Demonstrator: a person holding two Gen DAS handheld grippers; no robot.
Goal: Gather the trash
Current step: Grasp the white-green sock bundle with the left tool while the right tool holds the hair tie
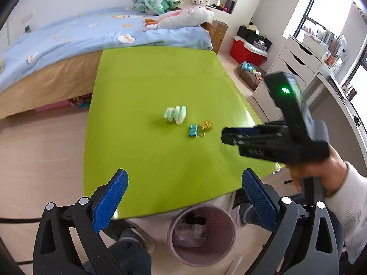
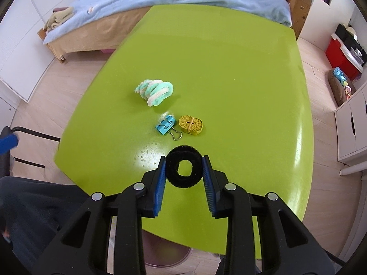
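My right gripper (image 2: 184, 158) is shut on a black fuzzy ring (image 2: 172, 170), held just above the green table (image 2: 229, 68) near its front edge. Beyond it lie a blue binder clip (image 2: 165, 126), a yellow rolled tape (image 2: 191, 125) and a green-and-white fuzzy coil (image 2: 156, 91). In the left wrist view my left gripper (image 1: 185, 174) stands wide open and holds nothing, over the table's near edge. Below it a pink bin (image 1: 170, 233) with trash inside stands on the floor. The right gripper (image 1: 229, 136) reaches in from the right, toward the clip (image 1: 193, 130).
A bed with a blue blanket (image 1: 68, 36) runs along the table's far side. White drawers (image 1: 291, 66) and a red box (image 1: 243, 50) stand to the right. A person's feet (image 1: 135, 236) are beside the bin under the table edge.
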